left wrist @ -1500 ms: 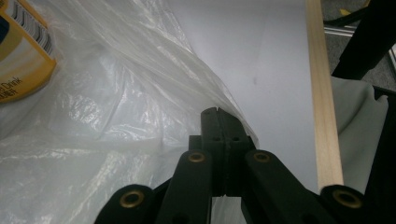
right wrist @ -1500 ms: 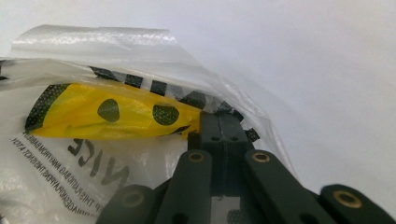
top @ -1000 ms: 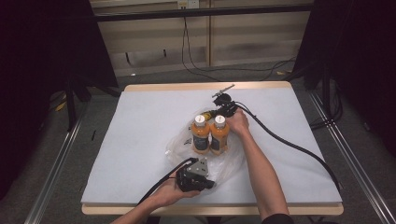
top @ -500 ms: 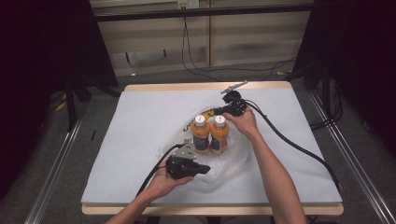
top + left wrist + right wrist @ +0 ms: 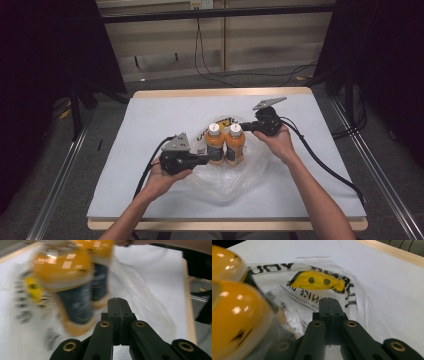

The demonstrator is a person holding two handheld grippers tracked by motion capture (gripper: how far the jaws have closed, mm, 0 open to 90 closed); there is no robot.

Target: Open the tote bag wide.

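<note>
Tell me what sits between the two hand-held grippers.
In the high view, two orange bottles stand side by side on a clear plastic bag, between the left hand-held gripper and the right hand-held gripper.

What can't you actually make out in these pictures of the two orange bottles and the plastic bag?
- Label text on the two orange bottles: left gripper view, smeared by motion blur; high view, too small.
- Printing on the plastic bag: right gripper view, partly covered by the near bottle and folded.
- Whether the right gripper pinches bag film: too small to tell.

Two orange bottles (image 5: pixel 225 144), one plastic bag (image 5: pixel 235 172), two hand-held grippers (image 5: pixel 202 159).
</note>
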